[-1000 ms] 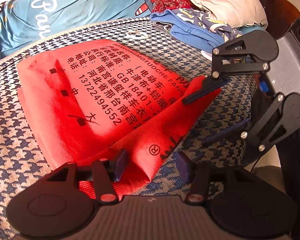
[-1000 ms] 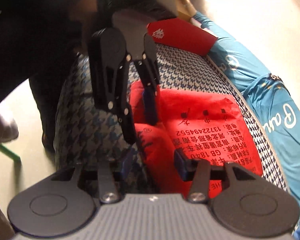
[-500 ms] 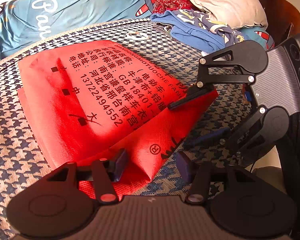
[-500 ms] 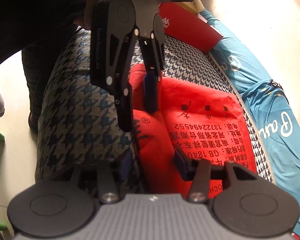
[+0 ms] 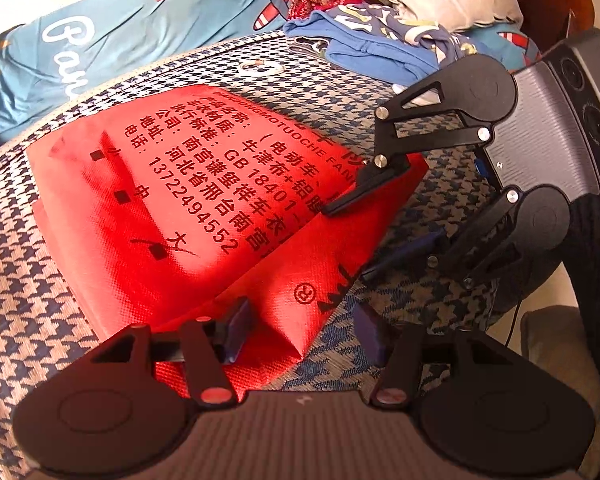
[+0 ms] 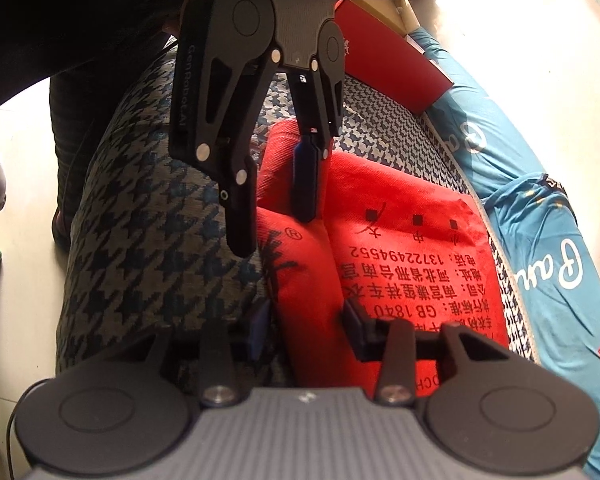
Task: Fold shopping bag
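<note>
The red shopping bag (image 5: 204,216) is spread, partly folded, on a houndstooth cushion (image 5: 28,320), a flap doubled over along its near edge. The left tool (image 5: 300,332) is opening, the bag's corner between its fingers but no longer pressed. The right tool (image 6: 304,328) is closing astride the folded edge, not yet clamped (as far as can be judged). The stiff fabric could spring open once released, and the crease be lost, should the right tool close on one layer only. The bag's handles cannot be made out, and its near edge is hidden behind the tools' bodies.
</note>
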### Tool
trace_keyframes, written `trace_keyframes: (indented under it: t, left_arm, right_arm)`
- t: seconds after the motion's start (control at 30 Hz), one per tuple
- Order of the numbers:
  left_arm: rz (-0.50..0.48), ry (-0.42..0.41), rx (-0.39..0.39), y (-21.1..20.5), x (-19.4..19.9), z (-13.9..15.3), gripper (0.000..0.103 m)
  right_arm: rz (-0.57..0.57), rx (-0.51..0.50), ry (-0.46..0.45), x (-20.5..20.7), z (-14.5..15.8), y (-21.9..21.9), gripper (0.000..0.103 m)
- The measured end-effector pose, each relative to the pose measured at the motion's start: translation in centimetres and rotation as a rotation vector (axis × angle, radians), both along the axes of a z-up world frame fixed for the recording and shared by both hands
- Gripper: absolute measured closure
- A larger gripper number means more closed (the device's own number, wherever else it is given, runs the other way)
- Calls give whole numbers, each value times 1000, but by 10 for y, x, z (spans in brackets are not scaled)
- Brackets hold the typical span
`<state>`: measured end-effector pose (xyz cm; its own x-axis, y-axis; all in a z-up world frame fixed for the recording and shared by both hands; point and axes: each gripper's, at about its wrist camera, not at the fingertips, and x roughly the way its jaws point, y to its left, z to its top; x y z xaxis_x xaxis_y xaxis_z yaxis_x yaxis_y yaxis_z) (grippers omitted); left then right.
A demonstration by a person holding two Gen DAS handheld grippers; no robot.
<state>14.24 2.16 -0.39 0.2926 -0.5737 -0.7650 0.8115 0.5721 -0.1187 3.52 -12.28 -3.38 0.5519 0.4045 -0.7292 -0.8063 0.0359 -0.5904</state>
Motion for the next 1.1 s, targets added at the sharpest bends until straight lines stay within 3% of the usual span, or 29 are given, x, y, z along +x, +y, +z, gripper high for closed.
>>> trace_keyframes:
  t: [0.2, 0.3, 0.43, 0.53, 0.77, 0.83, 1.1]
  left_arm:
    - [-57, -38, 41, -8, -8, -3, 23]
    - [-65, -45, 50, -8, -8, -3, 22]
    - [-66, -40, 51, -7, -6, -1, 22]
    - [-84, -56, 66, -7, -7, 0, 22]
    - [-126, -125, 102, -8, -9, 1, 24]
    - [-127, -164, 116, -6, -7, 3, 34]
    - [-212, -216, 151, -6, -5, 4, 42]
  right_arm:
    - [-1, -63, -6, -1, 1, 10, 65]
    - [-14, -80, 6, 0, 2, 14, 65]
    - [-30, -96, 43, 8, 3, 17, 75]
    - [-102, -48, 176, 27, 11, 15, 81]
    - [-229, 71, 467, 74, 28, 2, 83]
    - [-253, 100, 521, 82, 30, -2, 83]
    - [-290, 139, 680, 109, 34, -11, 83]
